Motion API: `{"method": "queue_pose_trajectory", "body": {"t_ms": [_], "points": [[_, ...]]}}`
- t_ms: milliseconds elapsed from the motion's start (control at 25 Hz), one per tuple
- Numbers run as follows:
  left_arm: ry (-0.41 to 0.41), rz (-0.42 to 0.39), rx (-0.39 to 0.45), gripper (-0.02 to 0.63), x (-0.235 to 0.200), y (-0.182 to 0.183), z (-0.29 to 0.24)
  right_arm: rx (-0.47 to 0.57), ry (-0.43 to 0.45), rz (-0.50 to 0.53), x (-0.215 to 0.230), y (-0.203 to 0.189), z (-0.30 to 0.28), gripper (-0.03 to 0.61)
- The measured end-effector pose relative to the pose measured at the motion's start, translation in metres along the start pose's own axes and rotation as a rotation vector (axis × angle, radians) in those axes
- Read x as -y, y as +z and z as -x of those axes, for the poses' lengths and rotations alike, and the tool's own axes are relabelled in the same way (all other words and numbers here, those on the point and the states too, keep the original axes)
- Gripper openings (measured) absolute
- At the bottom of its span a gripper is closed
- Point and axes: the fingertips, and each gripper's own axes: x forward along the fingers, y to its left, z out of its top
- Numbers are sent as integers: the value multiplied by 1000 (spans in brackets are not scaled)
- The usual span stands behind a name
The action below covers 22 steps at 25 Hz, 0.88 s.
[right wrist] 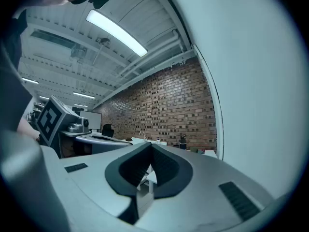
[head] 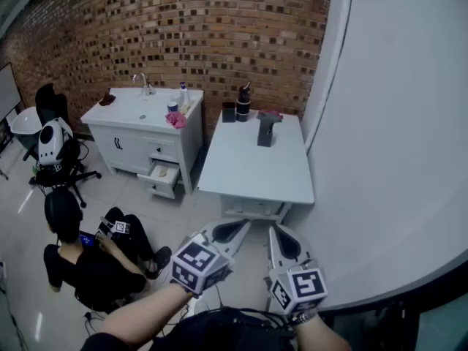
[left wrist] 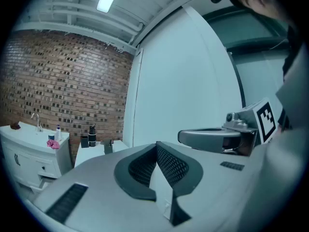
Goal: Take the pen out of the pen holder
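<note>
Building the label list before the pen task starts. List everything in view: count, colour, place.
table: 1, white, centre, against the brick wall
bottle: 1, black, table's far edge
cup: 1, black, just left of the bottle; contents too small to tell
upright object: 1, dark grey, table's far right
vanity cabinet: 1, white, left of the table
drawer: 1, white, open, cabinet's lower right
faucet: 1, metal, cabinet top
cloth: 1, pink, cabinet top
office chair: 1, black, far left
seated person: 1, black clothes, on the floor, lower left
left gripper: grey, shut, empty
right gripper: grey, shut, empty
</note>
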Motion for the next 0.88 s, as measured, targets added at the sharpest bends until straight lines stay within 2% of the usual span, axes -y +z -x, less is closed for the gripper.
{"method": "queue_pose_trajectory", "body": {"t_ms": [400,560,880], "points": [[-55,-7,10,3,-81,10,23,-12,-55,11,-44,7,-75,11],[-91,-32,22,3,-102,11,27,-14,-72,19,-58,8,-96,11],[-95,-13,36,3,-129,11,45,-16,-104,49,-75,6,-123,11]]}}
